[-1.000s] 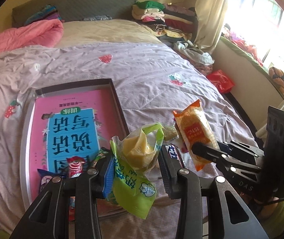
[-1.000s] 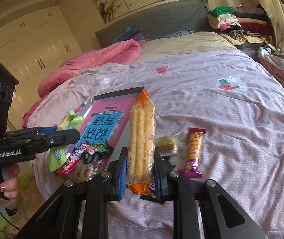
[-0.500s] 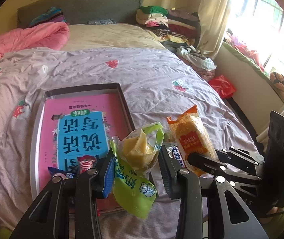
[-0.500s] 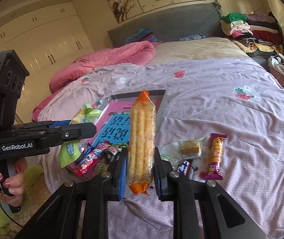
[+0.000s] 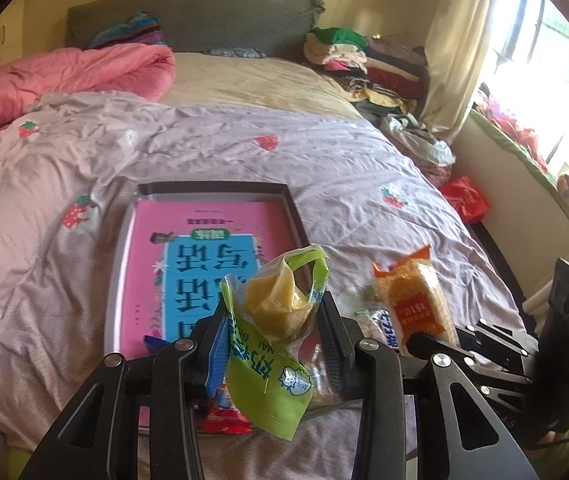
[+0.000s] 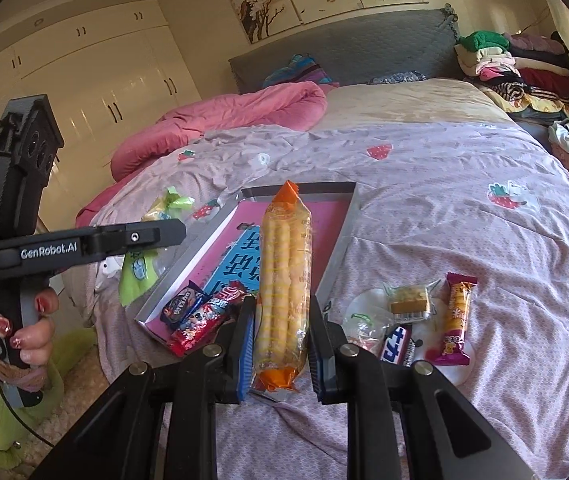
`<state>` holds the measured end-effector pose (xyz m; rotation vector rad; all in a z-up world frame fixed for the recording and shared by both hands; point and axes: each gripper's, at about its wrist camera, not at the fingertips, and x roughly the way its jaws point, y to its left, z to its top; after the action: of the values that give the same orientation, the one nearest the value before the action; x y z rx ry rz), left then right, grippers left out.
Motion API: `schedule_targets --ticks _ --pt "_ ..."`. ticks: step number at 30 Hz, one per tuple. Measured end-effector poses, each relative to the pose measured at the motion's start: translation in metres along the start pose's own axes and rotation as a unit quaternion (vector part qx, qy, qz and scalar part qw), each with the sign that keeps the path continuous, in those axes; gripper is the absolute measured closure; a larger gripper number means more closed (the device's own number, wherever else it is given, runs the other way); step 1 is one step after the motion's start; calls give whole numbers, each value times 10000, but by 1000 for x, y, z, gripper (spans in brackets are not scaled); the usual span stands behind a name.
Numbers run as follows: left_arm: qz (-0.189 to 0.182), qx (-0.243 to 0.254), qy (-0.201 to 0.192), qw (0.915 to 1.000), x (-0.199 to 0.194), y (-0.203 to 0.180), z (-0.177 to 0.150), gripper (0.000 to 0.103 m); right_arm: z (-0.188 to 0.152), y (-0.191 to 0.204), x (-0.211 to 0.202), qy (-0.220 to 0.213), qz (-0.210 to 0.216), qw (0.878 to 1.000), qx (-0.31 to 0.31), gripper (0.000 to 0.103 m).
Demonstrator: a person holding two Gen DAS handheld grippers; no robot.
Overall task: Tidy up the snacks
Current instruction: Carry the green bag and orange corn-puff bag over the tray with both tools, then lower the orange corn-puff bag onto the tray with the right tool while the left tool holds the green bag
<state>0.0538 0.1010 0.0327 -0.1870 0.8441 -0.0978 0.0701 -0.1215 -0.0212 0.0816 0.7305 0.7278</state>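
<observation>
My left gripper [image 5: 274, 320] is shut on a green snack bag [image 5: 272, 344] with a yellow lump inside, held above the near end of a grey tray [image 5: 212, 190] lined with a pink and blue book [image 5: 200, 264]. My right gripper [image 6: 280, 320] is shut on a long orange packet of biscuit sticks [image 6: 284, 276], upright over the tray's near right corner [image 6: 340, 240]. Two red and dark snack bars [image 6: 200, 312] lie in the tray's near end. Loose on the bedspread to the right lie a white and blue bar [image 6: 396, 338], a small wrapped cake [image 6: 408, 300] and a pink-ended packet [image 6: 456, 316].
The tray rests on a lilac strawberry-print bedspread [image 6: 444, 208]. A pink duvet [image 6: 236, 116] is bunched at the head, folded clothes [image 6: 516, 68] are stacked at the far right. A hand with red nails [image 6: 16, 320] holds the left gripper's handle past the bed's left edge.
Both grippers have risen a little and pulled back with their packets still held, so more of the tray and the far bed shows. The snacks on the bed lie as before.
</observation>
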Motion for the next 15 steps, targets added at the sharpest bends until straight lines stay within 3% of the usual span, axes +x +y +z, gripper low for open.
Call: schedule_targets --ticks 15 --pt "439 -520 -88 9976 -14 57 -4 62 -1 19 12 94 172 9997 -138 80"
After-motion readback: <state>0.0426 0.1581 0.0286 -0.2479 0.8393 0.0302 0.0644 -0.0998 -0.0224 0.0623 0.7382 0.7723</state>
